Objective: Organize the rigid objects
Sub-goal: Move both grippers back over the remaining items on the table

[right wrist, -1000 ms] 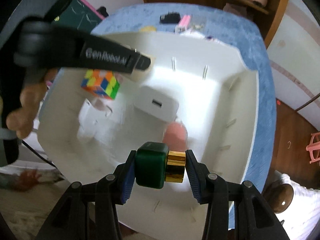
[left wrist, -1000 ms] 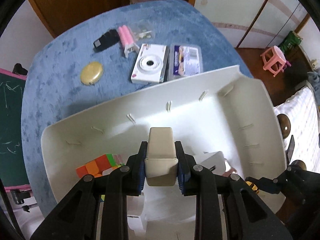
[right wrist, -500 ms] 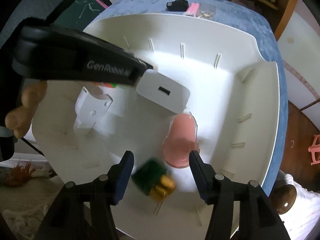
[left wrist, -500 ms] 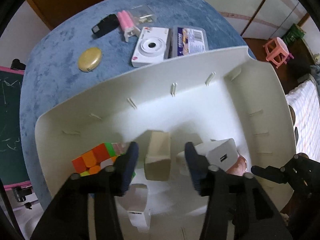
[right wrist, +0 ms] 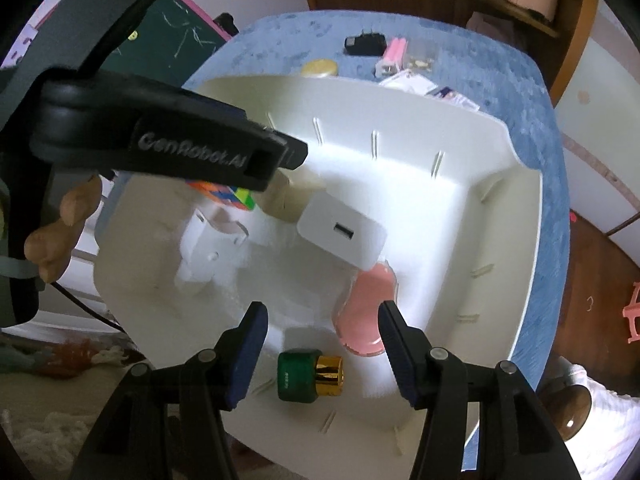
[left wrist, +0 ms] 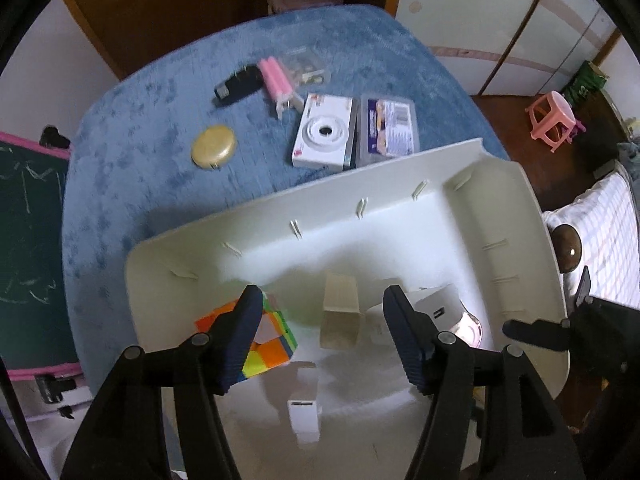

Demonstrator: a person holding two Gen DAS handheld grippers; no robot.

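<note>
Both grippers have let go since a second ago: the beige block (left wrist: 339, 322) that sat clamped in the left gripper (left wrist: 320, 320) now stands free on the floor of the white bin (left wrist: 400, 172), and the green bottle with the gold cap (right wrist: 310, 376) that the right gripper (right wrist: 320, 344) carried now lies on its side on the bin floor. The left jaws have just been opening and stand well apart, with the block between them but untouched. The right jaws have opened too and are clear of the bottle, which lies just below them.

Inside the bin I also see a colourful cube (left wrist: 260, 340), a white charger (right wrist: 342, 232), a pink case (right wrist: 366, 312) and another white piece (right wrist: 208, 244). So the step in hand looks like the release at the end of a double drop-off.

On the blue table (left wrist: 132, 152) beyond the bin, several things are not yet sorted: a white camera (left wrist: 324, 132), a clear box with a label (left wrist: 387, 126), a round gold tin (left wrist: 213, 147), a black plug (left wrist: 236, 86) and a pink item (left wrist: 274, 78).

As I judge it, the next move calls for lifting both grippers clear over the bin's far wall without knocking the block, then reaching out to the table. The camera and box lie touching side by side, so picking one needs the jaws set across it cleanly.
</note>
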